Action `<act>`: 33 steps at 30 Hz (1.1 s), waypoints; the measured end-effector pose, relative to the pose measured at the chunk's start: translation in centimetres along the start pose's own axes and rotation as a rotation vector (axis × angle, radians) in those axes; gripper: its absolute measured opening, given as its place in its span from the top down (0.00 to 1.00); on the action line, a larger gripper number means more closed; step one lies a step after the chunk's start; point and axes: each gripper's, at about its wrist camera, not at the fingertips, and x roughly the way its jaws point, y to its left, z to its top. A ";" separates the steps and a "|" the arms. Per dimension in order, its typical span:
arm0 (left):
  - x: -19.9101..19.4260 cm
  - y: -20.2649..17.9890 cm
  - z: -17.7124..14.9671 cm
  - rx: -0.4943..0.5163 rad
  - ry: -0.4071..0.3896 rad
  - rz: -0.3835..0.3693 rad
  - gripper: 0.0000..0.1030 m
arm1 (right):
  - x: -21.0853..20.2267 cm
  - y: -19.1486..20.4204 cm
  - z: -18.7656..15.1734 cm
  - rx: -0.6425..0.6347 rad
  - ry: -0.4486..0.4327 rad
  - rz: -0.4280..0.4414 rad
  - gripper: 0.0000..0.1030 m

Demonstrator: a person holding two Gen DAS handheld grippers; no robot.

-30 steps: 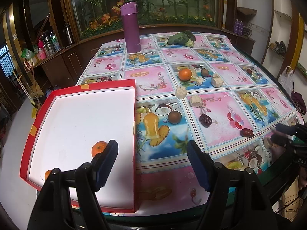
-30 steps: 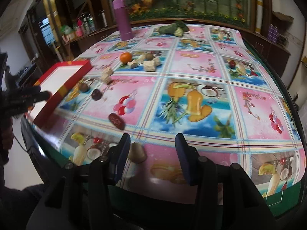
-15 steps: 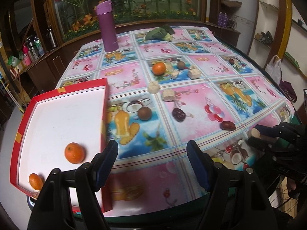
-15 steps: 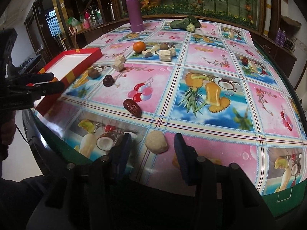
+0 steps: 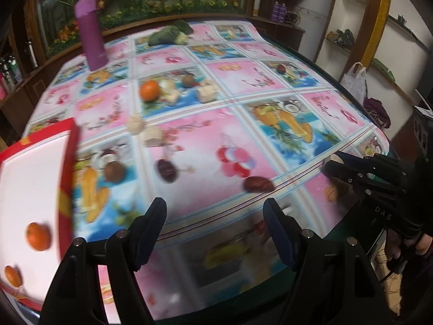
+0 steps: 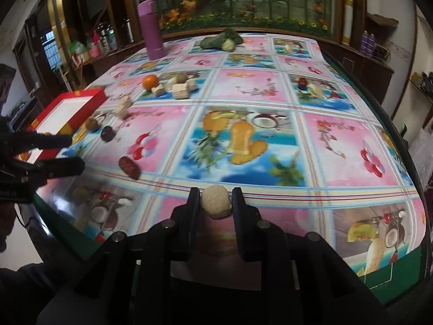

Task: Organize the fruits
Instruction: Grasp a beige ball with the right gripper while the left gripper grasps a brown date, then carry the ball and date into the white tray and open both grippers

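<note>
Table [image 6: 351, 108] with a glossy fruit-print cloth, pink and blue squares. Red-rimmed white tray [image 6: 67, 108] at its left edge. Purple flask [image 6: 153, 29] upright near the far edge, green leafy bundle [image 6: 220, 40] beside it. Mid-table: an orange [image 6: 150, 81] next to several pale chunks [image 6: 181, 90]. Closer: a brown round fruit [image 6: 92, 123], a dark round one [image 6: 107, 133], a reddish date [image 6: 129, 167]. Small dark-red fruit [image 6: 302, 82] alone on the right.

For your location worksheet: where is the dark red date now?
In the right wrist view, the dark red date lies on the tablecloth at lower left, just beyond the left gripper.
</note>
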 end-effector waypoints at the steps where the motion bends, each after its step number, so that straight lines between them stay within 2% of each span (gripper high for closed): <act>1: 0.6 -0.4 0.3 -0.003 0.011 -0.005 0.28 | -0.1 -0.2 0.0 0.006 -0.005 -0.002 0.75; 7: 3.2 -2.2 1.3 -0.010 0.041 -0.031 0.29 | 0.0 -0.6 0.1 0.028 -0.017 0.024 0.75; 9: 3.8 -2.4 1.4 -0.014 0.053 -0.043 0.42 | 0.0 -0.7 0.2 0.031 -0.020 0.031 0.75; 10: 3.8 -2.5 1.4 -0.007 0.045 -0.041 0.43 | 0.1 -0.7 0.3 0.030 -0.021 0.032 0.75; 13: 3.8 -2.8 1.3 0.027 0.028 -0.021 0.57 | 0.2 -0.8 0.4 0.032 -0.021 0.033 0.75; 15: 3.7 -2.6 1.2 0.032 0.020 -0.039 0.68 | 0.1 -0.8 0.5 0.032 -0.023 0.033 0.75; 22: 2.9 -1.4 0.8 0.012 0.003 -0.067 0.68 | 0.2 -0.6 1.0 0.035 -0.026 0.044 0.75; 26: 1.4 -0.3 0.7 -0.009 -0.035 -0.038 0.68 | 0.1 0.3 1.8 0.032 -0.036 0.069 0.75; 33: -3.1 2.2 0.7 -0.052 -0.158 0.039 0.68 | 0.3 3.7 3.8 -0.019 -0.063 0.137 0.75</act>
